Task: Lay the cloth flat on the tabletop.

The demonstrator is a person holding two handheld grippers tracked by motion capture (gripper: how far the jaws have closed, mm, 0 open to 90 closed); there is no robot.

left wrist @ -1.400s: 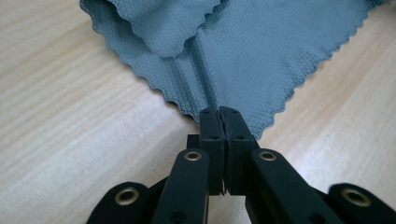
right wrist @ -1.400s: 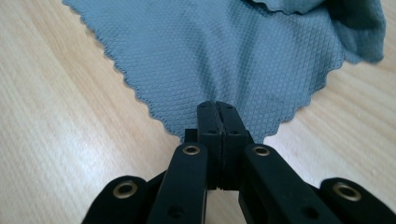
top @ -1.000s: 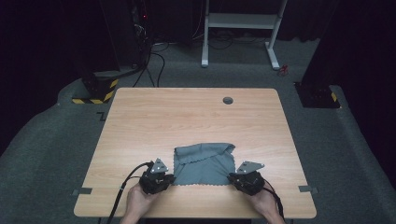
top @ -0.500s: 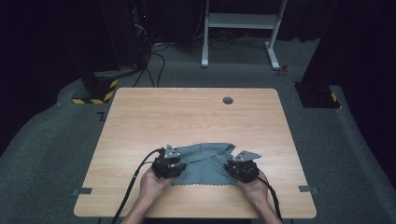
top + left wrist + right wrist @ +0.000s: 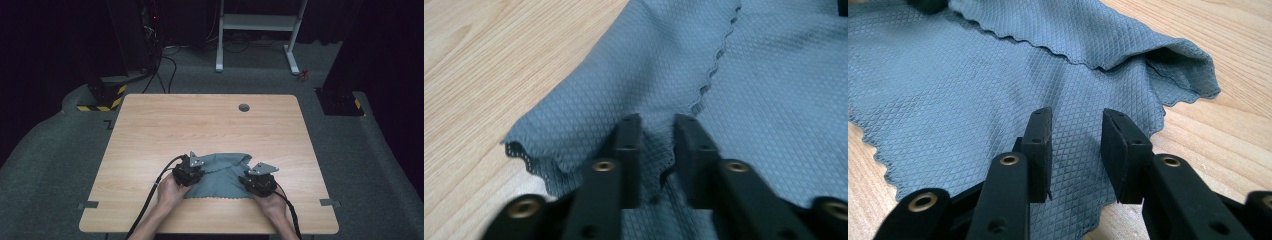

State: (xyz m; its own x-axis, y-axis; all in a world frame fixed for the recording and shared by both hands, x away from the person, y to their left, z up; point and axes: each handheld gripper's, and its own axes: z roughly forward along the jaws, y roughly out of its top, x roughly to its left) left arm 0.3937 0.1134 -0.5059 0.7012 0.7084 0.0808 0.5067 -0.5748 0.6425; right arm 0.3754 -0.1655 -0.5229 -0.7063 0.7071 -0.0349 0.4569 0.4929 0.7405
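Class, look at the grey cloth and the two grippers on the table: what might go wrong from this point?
1. The left gripper has just been closing on a small pucker of the grey cloth; so shallow a pinch may slip out when lifted.
2. The right gripper has been opening, with cloth lying flat between its jaws; that side may stay behind and drag.
3. The folded-over far layer might bunch further.
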